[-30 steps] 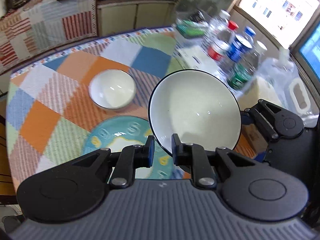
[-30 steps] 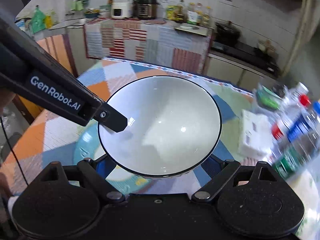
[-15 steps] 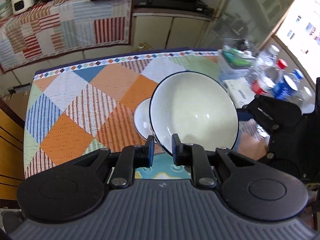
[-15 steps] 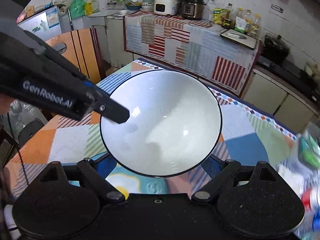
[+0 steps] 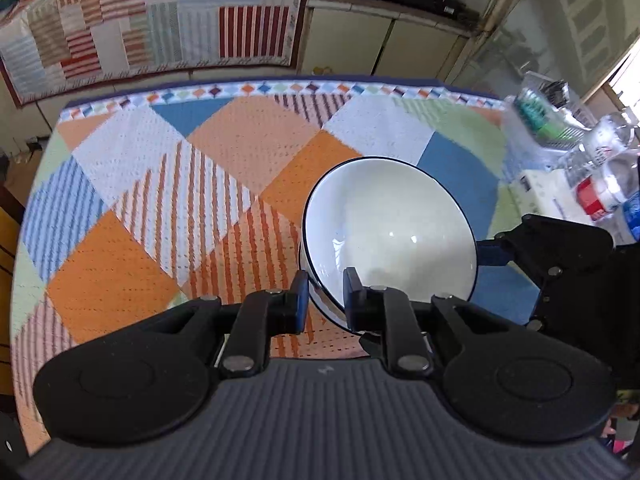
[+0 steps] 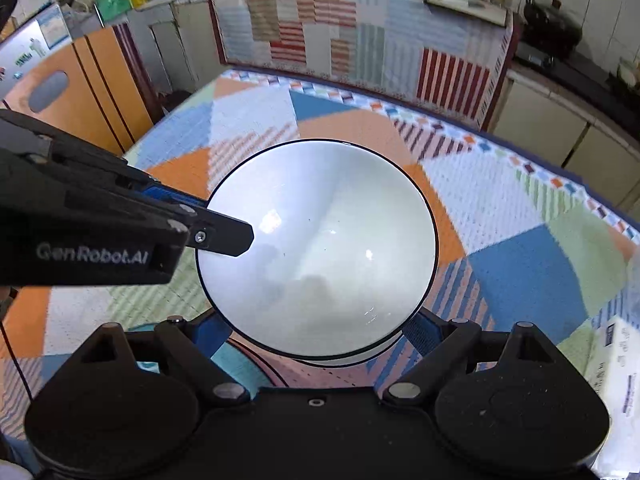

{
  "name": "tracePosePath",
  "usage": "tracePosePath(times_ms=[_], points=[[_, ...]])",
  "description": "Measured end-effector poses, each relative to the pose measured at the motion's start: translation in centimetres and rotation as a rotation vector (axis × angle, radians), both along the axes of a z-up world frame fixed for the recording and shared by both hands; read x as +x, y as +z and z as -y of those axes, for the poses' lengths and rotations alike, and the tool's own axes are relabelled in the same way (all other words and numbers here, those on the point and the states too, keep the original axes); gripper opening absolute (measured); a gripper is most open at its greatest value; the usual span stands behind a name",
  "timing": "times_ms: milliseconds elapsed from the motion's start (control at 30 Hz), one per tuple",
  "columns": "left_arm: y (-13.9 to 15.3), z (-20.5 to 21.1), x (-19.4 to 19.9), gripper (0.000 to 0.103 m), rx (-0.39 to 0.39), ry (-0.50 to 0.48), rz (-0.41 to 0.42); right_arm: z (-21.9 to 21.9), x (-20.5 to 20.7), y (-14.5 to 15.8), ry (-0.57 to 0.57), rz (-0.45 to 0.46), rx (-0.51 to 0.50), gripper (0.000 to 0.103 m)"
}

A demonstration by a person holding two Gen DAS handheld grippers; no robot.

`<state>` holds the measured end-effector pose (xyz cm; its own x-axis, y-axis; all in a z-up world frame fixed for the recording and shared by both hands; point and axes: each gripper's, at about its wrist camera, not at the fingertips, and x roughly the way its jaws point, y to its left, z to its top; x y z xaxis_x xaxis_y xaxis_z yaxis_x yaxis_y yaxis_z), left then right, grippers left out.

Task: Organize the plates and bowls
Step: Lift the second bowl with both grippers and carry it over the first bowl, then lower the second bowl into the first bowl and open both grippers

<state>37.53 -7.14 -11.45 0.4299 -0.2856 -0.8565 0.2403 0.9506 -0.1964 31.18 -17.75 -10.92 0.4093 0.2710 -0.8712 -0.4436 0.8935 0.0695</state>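
Left wrist view: the left gripper (image 5: 324, 296) pinches the near rim of a white, dark-rimmed bowl (image 5: 390, 236), one finger inside the wall and one outside, holding it over the patchwork tablecloth (image 5: 168, 208). A second white rim (image 5: 301, 258) peeks out just beneath the bowl's left edge, so the carried bowl appears to sit directly above a smaller one. The right gripper's blue pad (image 5: 491, 251) meets the bowl's right rim.

Right wrist view: the right gripper (image 6: 316, 334) has its fingers spread wide around the bowl's (image 6: 320, 248) underside, cradling rather than clamping; whether the pads press the wall cannot be told. A white edge (image 6: 352, 358) shows under the bowl, with a blue patterned plate (image 6: 236, 364) lower still. The bowl lies straight ahead of both claws, and the next move likely goes straight down to nest it.
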Motion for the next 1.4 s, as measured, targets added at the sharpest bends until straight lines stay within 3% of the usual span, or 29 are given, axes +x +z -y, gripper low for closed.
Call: tracePosePath(times_ms=[167,500,700,967,1033,1200,1400], points=[[-1.5,0.4,0.4,0.016,0.027,0.002,-0.019,0.1,0.3,-1.3,0.024,-0.023,-0.056,0.093],[-1.7,1.3,0.3,0.018,0.077,-0.009,0.002,0.4,0.5,-1.5,0.003,-0.014,-0.047,0.093],[1.5,0.6,-1.9,0.023,0.052,-0.018,0.038,1.5,-1.3,0.8,-0.055,0.006,0.044,0.093],[6.8,0.0,-7.4,0.024,0.087,-0.081,0.083,2.0,-7.0,4.3,-0.087,0.058,0.056,0.093],[7.8,-0.3,-8.8,0.025,0.066,-0.112,0.078,2.1,-8.5,5.2,-0.092,0.070,0.062,0.093],[9.2,-1.1,-12.1,0.026,0.035,-0.144,0.035,2.5,-12.1,7.6,-0.101,0.091,0.047,0.093],[10.8,-1.6,-16.7,0.029,0.060,-0.182,0.034,3.2,-15.7,9.8,-0.179,0.050,-0.007,0.093]])
